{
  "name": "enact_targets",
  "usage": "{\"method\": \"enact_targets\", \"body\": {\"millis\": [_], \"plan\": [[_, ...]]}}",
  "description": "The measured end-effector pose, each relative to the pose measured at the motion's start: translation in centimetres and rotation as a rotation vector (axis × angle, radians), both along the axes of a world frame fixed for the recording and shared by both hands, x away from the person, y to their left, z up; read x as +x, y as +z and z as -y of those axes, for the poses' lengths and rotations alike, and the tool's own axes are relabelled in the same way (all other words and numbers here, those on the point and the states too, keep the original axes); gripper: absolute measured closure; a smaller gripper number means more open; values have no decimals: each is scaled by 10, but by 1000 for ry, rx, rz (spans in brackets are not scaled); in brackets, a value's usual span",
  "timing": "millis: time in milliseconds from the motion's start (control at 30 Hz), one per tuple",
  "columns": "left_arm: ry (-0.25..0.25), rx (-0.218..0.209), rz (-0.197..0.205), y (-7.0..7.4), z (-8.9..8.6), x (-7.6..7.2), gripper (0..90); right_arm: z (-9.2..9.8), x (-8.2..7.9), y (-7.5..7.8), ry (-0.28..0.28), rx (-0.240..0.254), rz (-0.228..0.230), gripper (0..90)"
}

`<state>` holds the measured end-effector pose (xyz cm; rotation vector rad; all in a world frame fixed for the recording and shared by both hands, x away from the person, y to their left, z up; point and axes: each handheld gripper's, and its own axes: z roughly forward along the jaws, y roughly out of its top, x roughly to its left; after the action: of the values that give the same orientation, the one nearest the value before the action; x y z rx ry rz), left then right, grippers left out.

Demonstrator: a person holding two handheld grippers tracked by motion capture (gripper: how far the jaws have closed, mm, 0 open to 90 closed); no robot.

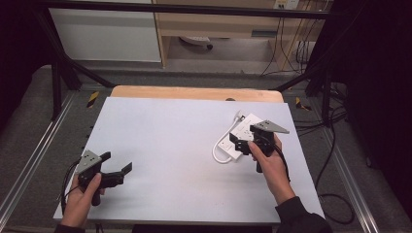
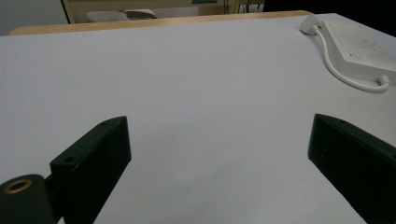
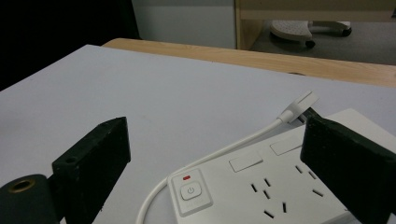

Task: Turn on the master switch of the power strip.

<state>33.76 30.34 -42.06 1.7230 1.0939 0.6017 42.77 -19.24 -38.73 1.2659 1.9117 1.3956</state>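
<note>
The white power strip (image 1: 241, 137) lies on the pale tabletop (image 1: 170, 145) toward its far right part, with its white cable (image 1: 219, 154) looping out from its near-left side and its plug (image 3: 299, 106) lying by its far end. The right gripper (image 1: 245, 141) hangs just above the power strip, its fingers (image 3: 93, 158) spread wide and released, gripping nothing; in the right gripper view one finger stands over bare tabletop to the left of the strip and the other over the strip's right part, with the round switch button (image 3: 190, 190) and its small red light between them, and neither finger can be seen pressing on the strip. The left gripper (image 1: 116, 174) is well away from the power strip, near the tabletop's near-left corner, its fingers (image 2: 93, 158) also wide apart and empty over bare surface.
</note>
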Motion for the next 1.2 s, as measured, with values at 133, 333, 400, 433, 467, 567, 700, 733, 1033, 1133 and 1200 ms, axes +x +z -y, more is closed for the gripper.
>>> {"method": "enact_targets", "body": {"millis": [133,333,400,433,467,567,700,733,1033,1133,1200], "plan": [[4,-3,0,0,-1,0,59,6,-2,4,1,1,16,89],[7,-8,0,0,-2,0,59,16,-5,9,-2,-3,32,95],[8,-10,-1,0,-2,0,59,19,-6,11,-5,-2,39,95],[8,-11,-1,0,-2,0,59,21,-7,11,-5,1,40,95],[7,-11,-1,0,-3,0,59,22,-8,12,-9,5,41,95],[8,-11,-1,0,-3,0,59,28,-11,14,-15,-1,51,95],[7,-11,-2,0,-3,0,58,35,-14,16,-23,0,56,95],[7,-11,-2,0,-3,0,58,35,-14,16,-23,0,56,95],[7,-11,-2,0,-3,0,58,53,-23,16,-46,7,59,92],[8,-10,-2,0,-3,-1,58,57,-25,16,-52,3,61,91],[8,-9,-2,0,-2,-1,58,60,-27,15,-59,11,57,89]]}}
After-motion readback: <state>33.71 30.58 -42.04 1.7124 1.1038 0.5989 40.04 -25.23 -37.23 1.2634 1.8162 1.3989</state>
